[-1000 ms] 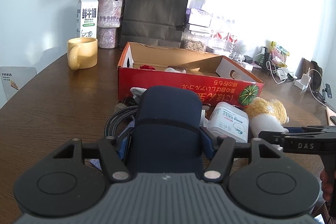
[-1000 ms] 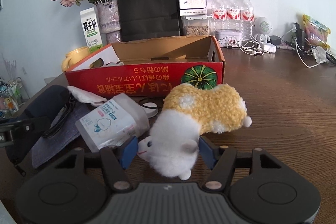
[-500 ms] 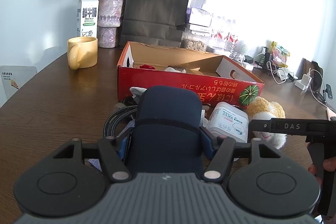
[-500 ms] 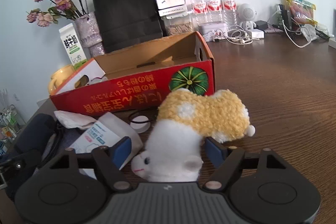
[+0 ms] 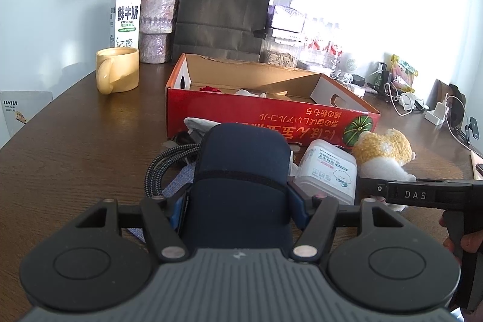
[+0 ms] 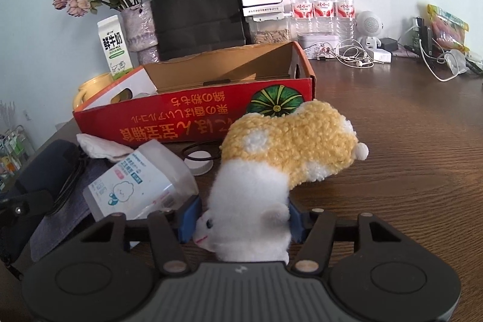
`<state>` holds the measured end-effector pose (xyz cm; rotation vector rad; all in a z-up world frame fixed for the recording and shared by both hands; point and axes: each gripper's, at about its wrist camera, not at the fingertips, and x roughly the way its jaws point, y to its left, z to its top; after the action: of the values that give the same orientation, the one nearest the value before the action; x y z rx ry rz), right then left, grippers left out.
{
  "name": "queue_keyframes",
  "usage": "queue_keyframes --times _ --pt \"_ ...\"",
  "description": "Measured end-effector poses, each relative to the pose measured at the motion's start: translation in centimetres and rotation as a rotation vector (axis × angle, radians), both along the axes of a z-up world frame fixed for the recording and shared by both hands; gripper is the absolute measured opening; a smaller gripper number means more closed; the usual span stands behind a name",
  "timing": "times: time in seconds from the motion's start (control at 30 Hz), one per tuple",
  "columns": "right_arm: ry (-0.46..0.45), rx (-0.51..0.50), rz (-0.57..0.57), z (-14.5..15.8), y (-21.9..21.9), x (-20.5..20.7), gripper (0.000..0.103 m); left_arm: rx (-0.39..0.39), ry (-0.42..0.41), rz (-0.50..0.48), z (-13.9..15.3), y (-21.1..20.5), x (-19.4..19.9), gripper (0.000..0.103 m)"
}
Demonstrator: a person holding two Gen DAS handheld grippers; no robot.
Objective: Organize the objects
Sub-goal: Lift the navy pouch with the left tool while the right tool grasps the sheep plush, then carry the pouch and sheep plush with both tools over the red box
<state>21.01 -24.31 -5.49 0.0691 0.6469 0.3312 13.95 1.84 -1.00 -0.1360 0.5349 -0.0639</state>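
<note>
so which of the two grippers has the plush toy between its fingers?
The right gripper: its jaws are closing around the plush toy's white head. The left gripper has the navy pouch instead.

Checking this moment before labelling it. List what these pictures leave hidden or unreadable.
- Left wrist view: the navy case held in the left tool hides whatever lies on the table under it and part of the braided cable.
- Both views: the floor of the red box is screened by its front wall.
- Left wrist view: the water bottles are washed out by window glare.
- Right wrist view: the plush toy hides its own grip points as the right tool closes.
</note>
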Motion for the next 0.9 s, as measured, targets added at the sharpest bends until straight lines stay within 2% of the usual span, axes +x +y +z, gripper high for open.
queue_keyframes --times 0.53,0.9 --pt "-0.07 0.058 0.041 0.8 -1.6 -2.4 0.054 0.016 -0.008 0.009 0.9 -1.0 -0.5 0.065" --pt "-0.146 0.107 0.082 2.6 -2.1 -3.7 0.053 0.018 -0.038 0.004 2.3 -2.1 -0.1 0.065"
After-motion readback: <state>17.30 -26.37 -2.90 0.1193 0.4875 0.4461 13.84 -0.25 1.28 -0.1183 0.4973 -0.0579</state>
